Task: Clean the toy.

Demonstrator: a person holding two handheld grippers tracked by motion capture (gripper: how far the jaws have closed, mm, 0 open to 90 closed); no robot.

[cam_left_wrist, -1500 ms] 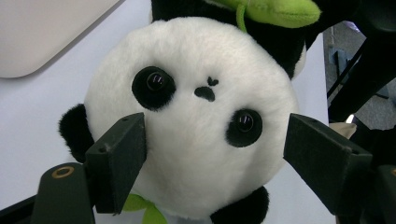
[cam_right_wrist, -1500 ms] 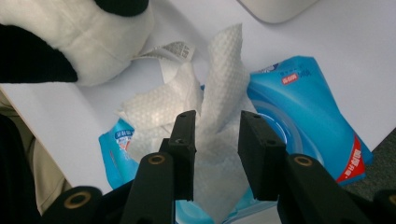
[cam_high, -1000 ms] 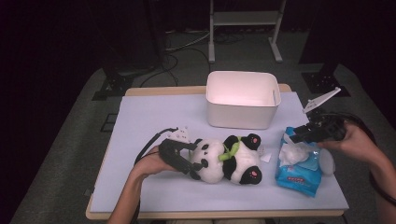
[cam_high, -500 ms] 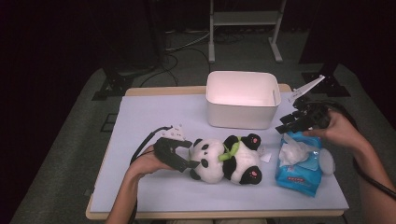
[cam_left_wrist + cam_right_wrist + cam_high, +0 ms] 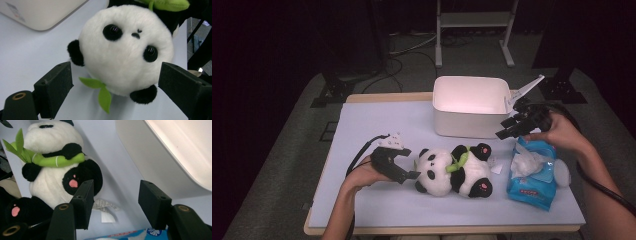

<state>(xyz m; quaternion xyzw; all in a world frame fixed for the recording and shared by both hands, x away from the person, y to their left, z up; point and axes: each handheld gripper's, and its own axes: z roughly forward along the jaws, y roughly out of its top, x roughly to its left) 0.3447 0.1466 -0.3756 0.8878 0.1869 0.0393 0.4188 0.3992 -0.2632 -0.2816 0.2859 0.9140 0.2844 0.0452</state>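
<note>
Panda [image 5: 452,170] lies on its side mid-counter [image 5: 372,120], head toward the left tool [image 5: 411,175]. Left tool released: jaws have just been opening, they flank the head without touching. Right tool [image 5: 507,127] released too, jaws just been opening, nothing between them; it hovers beside the bin [image 5: 469,105], above the wipes pack [image 5: 532,172], which lies right of the panda.
</note>
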